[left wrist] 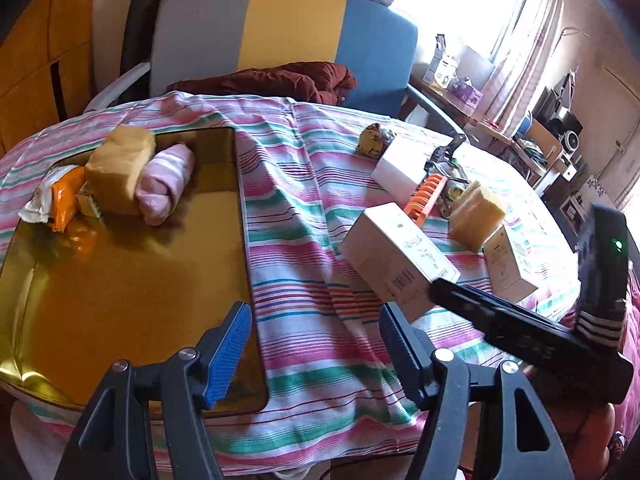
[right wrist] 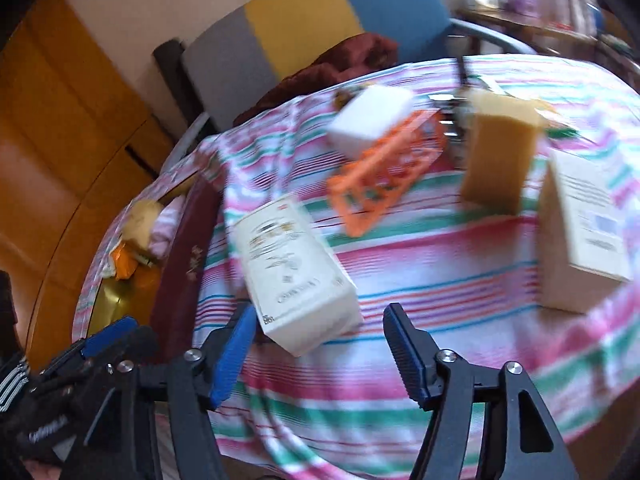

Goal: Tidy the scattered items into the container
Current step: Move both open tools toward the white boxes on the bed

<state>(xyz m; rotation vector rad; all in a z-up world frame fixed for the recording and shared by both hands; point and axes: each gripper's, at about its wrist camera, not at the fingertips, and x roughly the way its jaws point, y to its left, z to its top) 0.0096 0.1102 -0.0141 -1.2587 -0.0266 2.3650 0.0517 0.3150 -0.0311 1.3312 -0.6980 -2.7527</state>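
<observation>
Home — armchair (left wrist: 280, 36), curtained window (left wrist: 516, 12), striped tablecloth (left wrist: 320, 200)

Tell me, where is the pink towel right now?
The pink towel lies rolled up inside the gold tin, at its far end, touching the sponge on its left in the left wrist view.

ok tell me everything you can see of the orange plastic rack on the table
The orange plastic rack is an openwork frame of bars and round holes, bright orange and rigid-looking. It lies tilted on the striped cloth, one end against the white block, with the yellow sponge standing to its right. In the left wrist view only its ribbed top shows behind a carton. Neither gripper touches it.
</observation>
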